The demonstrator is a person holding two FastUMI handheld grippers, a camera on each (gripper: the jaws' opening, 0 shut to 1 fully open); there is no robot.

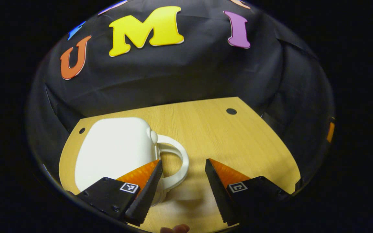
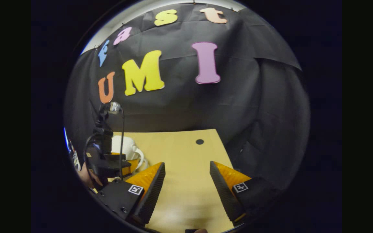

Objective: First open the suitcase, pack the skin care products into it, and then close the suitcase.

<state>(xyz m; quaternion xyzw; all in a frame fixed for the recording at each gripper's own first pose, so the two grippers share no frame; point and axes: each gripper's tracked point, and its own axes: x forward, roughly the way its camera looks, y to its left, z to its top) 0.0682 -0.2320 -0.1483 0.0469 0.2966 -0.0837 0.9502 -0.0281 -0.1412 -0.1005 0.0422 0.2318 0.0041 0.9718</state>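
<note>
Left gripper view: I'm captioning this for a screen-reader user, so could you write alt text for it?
A closed white suitcase with a looped white handle lies on a wooden table. The left hand-held gripper hangs open just above the table, its near finger overlapping the suitcase by the handle.

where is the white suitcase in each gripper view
Left gripper view: the white suitcase lies closed at lower left on the wooden table, its handle just beyond the left gripper.
Right gripper view: the suitcase is small at far left, partly behind the left gripper.
Shared landmark: the round dark hole near the table's far edge.
</note>
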